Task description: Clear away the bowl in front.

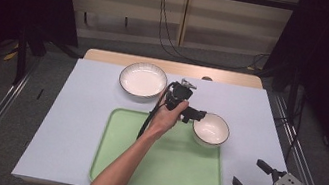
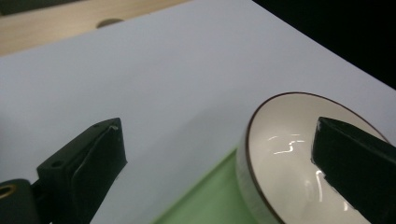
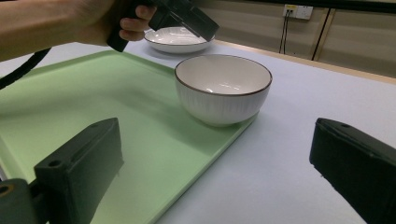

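A white ribbed bowl (image 1: 211,129) with a dark rim stands on the far right corner of the green tray (image 1: 160,168). My left gripper (image 1: 197,116) hovers at the bowl's left rim, jaws open. In the left gripper view (image 2: 219,154) one jaw is over the table and the other over the inside of the bowl (image 2: 285,158), with neither pad touching it. My right gripper (image 1: 250,174) rests low near the table's front right corner, open and holding nothing. It looks across the tray (image 3: 93,107) toward the bowl (image 3: 223,88).
A wide shallow white bowl (image 1: 143,80) sits on the white table cover (image 1: 71,122) behind the tray, to the left of the left hand. A wooden strip (image 1: 107,56) runs along the far edge. Cables hang down the back wall.
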The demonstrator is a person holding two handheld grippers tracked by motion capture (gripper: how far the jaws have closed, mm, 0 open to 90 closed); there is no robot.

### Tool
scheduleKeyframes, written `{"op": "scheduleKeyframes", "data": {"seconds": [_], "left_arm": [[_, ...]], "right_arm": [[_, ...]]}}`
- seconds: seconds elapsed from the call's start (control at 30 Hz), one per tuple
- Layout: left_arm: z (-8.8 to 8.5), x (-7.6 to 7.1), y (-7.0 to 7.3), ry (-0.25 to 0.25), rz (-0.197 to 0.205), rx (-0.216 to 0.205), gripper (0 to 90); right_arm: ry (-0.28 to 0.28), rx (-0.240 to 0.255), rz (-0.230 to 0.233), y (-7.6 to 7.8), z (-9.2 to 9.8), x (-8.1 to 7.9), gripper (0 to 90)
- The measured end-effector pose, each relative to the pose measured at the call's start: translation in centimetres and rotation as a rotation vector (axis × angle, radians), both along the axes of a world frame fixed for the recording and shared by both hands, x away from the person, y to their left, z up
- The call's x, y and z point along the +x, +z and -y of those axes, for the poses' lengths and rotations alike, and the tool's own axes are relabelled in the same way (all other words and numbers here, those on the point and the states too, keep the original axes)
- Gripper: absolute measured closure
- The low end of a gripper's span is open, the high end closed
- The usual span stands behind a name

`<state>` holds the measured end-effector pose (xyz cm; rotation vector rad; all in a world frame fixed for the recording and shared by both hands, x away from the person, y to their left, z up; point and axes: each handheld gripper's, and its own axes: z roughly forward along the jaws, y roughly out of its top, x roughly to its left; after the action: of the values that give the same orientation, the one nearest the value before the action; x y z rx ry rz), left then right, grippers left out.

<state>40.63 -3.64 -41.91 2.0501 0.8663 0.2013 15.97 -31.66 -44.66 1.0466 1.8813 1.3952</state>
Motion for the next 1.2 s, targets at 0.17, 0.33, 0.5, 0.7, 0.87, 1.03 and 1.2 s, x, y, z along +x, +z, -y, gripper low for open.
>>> {"op": "scheduleKeyframes", "data": {"seconds": [0.17, 0.33, 0.5, 0.7, 0.87, 1.03, 1.2], "left_arm": [[-1.3, -0.8, 0.2, 0.014, 0.029, -0.026, 2.8], [-2.7, -1.7, 0.2, 0.024, 0.069, -0.022, 2.8], [-4.1, -2.4, 1.1, 0.055, 0.112, -0.023, 2.4], [-5.4, -3.6, 1.5, 0.069, 0.133, -0.025, 3.1], [-7.2, -4.3, 1.9, 0.084, 0.155, -0.039, 2.8], [-9.1, -5.3, 2.0, 0.107, 0.178, -0.016, 2.6], [-11.1, -6.6, 1.8, 0.144, 0.167, -0.044, 2.3]], "right_arm": [[0.0, -0.004, -0.001, 0.0, 0.0, 0.1, 1.9], [-0.006, -0.004, 0.001, 0.0, 0.0, 0.1, 2.0], [-0.008, -0.006, -0.002, 0.0, -0.1, 0.1, 2.0], [-0.001, -0.008, 0.003, 0.0, -0.2, 0.2, 2.0], [0.0, -0.007, 0.001, 0.0, -0.1, 0.2, 1.9], [-0.001, -0.008, 0.001, 0.0, -0.2, 0.2, 1.9], [0.003, -0.01, -0.004, 0.0, -0.2, 0.3, 2.0]]}}
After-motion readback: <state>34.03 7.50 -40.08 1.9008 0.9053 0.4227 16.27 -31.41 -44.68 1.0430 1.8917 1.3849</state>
